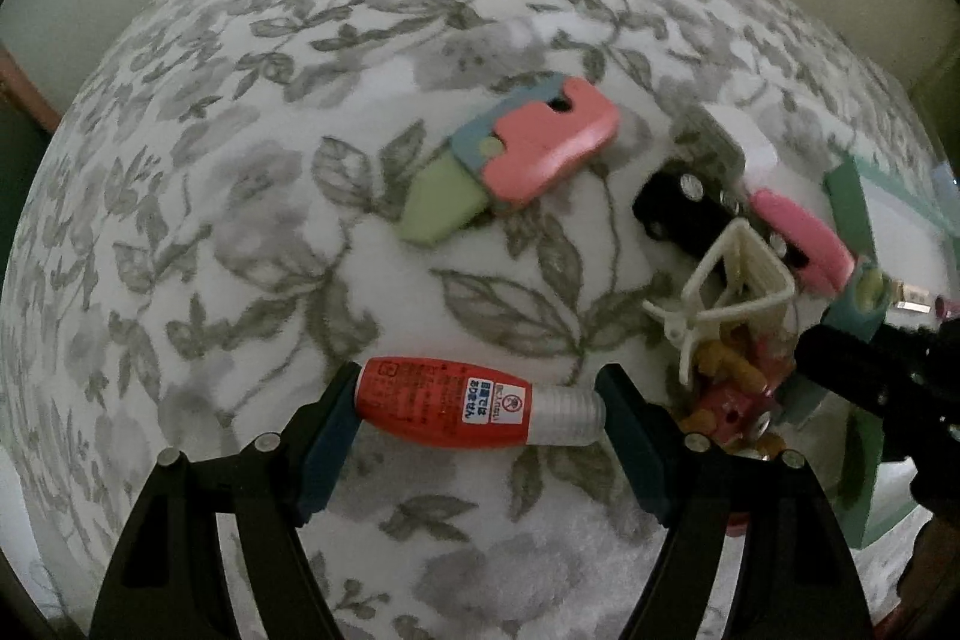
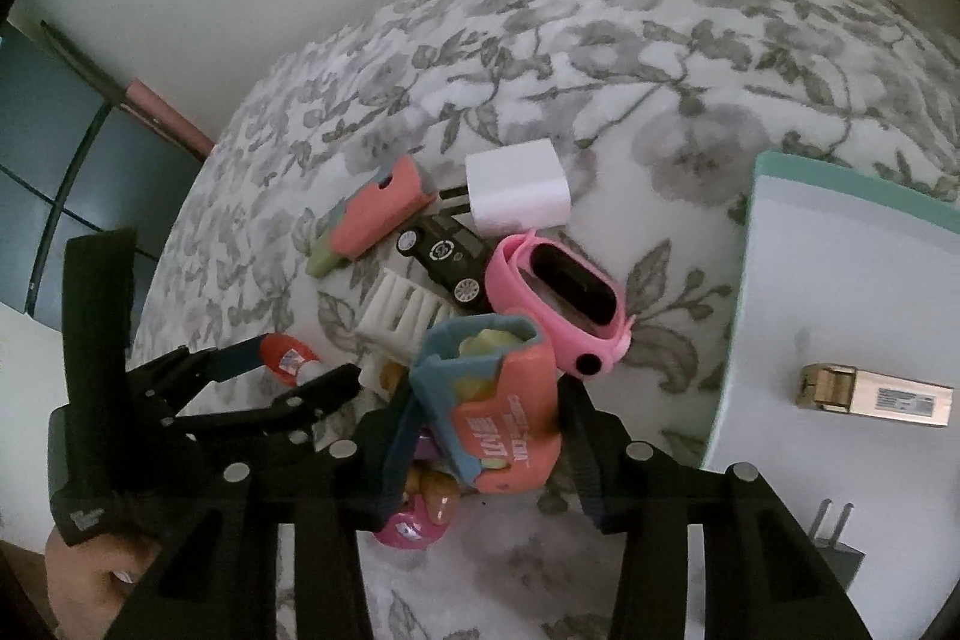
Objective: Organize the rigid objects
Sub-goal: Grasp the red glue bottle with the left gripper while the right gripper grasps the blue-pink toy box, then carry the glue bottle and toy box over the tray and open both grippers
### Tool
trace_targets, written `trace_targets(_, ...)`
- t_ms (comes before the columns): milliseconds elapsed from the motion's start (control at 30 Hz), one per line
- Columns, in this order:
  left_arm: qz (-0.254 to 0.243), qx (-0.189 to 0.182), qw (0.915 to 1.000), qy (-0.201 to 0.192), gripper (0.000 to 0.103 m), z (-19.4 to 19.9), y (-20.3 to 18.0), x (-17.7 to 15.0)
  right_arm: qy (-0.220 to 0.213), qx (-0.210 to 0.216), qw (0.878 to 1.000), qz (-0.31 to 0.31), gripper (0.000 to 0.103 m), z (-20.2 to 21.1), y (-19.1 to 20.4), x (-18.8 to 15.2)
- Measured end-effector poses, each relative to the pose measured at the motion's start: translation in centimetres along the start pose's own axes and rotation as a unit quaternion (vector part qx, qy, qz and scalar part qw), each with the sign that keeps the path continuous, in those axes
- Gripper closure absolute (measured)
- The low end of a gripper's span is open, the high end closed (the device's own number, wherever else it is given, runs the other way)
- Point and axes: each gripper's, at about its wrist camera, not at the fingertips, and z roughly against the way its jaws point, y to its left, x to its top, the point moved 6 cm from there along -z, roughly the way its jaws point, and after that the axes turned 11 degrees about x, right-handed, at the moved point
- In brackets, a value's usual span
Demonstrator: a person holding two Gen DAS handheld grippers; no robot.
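A: Left wrist view first — left gripper (image 1: 477, 403) has its jaws pinched end to end on the red glue tube (image 1: 474, 403), cap against the right jaw. Looks lifted just off the floral cloth (image 1: 240, 196), can't be sure.

B: And the other one?

A: Right gripper (image 2: 489, 412) is squeezing a pink-and-blue toy (image 2: 498, 400), held up in front of the lens. Both sit close together; left gripper shows just left of the toy in the right wrist view.

B: Where's the rest, rel. to the toy?

A: Pile's right behind it: pink watch (image 2: 561, 298), black toy car (image 2: 447, 256), white comb (image 2: 402, 307), white charger (image 2: 519, 187) farther back, and a second pink-and-blue piece (image 2: 375, 217) back-left. Under the toy, some pink and yellow bits, too blurry to name.

B: And the tray?

A: Teal-rimmed tray (image 2: 852, 184), off to the toy's right, w/ a small metal module (image 2: 876, 397) and a gray plug (image 2: 837, 544) in it.

B: So which step?

A: Carry stage, I'd say, both loaded. Next prob. swing right over the rim, lower, release clear of the module.
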Motion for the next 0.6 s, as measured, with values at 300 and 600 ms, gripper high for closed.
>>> trace_targets(300,0.049,0.002,0.9975,-0.050,0.024,4.8,2.3,1.8,-0.039,0.006,0.999,0.003,0.056,3.7,0.8,1.3)
trace_targets(600,0.052,0.015,0.9923,-0.111,0.024,10.9,1.4,2.3,-0.086,-0.022,0.996,-0.002,0.056,9.2,0.3,1.4)
